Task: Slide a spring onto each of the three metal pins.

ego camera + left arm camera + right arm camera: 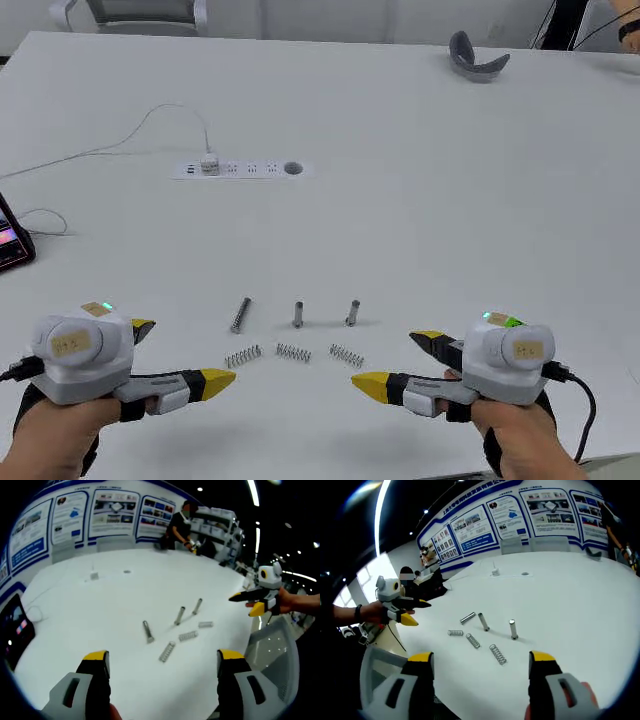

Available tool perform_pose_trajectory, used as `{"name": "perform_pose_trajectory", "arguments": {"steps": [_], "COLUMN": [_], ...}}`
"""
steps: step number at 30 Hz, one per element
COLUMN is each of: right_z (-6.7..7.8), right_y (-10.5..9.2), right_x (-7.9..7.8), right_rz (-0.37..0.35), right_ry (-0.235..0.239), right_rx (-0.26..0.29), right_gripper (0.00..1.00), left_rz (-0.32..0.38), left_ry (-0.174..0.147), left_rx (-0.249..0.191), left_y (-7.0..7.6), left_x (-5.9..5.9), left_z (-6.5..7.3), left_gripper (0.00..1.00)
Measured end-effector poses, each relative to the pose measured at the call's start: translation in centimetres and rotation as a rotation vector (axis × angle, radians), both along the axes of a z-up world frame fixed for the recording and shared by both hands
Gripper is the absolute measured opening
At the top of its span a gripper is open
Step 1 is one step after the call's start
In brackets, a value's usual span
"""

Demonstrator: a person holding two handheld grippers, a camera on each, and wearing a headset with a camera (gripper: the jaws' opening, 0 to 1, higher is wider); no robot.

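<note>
Nearest in the head view, the left gripper (pixel 182 352) and the right gripper (pixel 395 360) are held low over the white table (pixel 420 200). Each has its yellow-tipped jaws spread wide, with nothing between them. Just beyond them three springs lie in a row, apart from one another: the left spring (pixel 243 356), the middle spring (pixel 293 352) and the right spring (pixel 347 355). Behind each one is a bare pin. The left pin (pixel 241 314) appears to lie slanted on its side, while the middle pin (pixel 298 314) and the right pin (pixel 353 312) stand upright. Farther back sits a power strip (pixel 240 169).

From the left gripper view, that gripper's own jaws gape empty at the bottom. The left spring (pixel 167 651) lies closest ahead, with the left pin (pixel 147 631) just past it. The other springs and pins trail away toward the right gripper (pixel 246 605), which a hand holds with its jaws parted.

From the right gripper view, its jaws likewise stand wide apart and hold nothing. The right spring (pixel 497 654) lies nearest, with the right pin (pixel 513 629) beside it. Across the table, the left gripper (pixel 417 612) is also spread and empty.
</note>
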State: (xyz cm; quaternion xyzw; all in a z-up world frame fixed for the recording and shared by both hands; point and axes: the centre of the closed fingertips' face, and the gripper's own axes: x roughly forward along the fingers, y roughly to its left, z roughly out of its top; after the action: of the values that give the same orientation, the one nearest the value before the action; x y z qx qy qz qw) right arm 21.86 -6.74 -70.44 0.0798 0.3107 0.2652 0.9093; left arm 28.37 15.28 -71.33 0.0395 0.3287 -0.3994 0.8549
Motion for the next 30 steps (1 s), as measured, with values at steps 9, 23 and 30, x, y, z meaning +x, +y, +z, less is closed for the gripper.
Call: {"name": "perform_pose_trajectory", "arguments": {"steps": [9, 23, 30], "right_z": [-0.2, -0.5, -0.8], "right_y": [-0.1, -0.1, -0.2], "right_x": [-0.1, -0.3, -0.6], "right_rz": [-0.001, 0.000, -0.004], "right_ry": [0.004, 0.011, 0.019], "right_rx": [0.004, 0.003, 0.007], "right_gripper": [0.79, 0.79, 0.79], "left_rz": [-0.009, -0.031, -0.045], "left_ry": [0.004, 0.017, 0.020], "left_rx": [0.004, 0.020, 0.029], "left_y": [-0.7, -1.7, -2.2], "left_x": [0.9, 2.5, 3.2], "left_z": [-0.3, -1.4, -1.9], "left_gripper": [0.90, 0.89, 0.89]}}
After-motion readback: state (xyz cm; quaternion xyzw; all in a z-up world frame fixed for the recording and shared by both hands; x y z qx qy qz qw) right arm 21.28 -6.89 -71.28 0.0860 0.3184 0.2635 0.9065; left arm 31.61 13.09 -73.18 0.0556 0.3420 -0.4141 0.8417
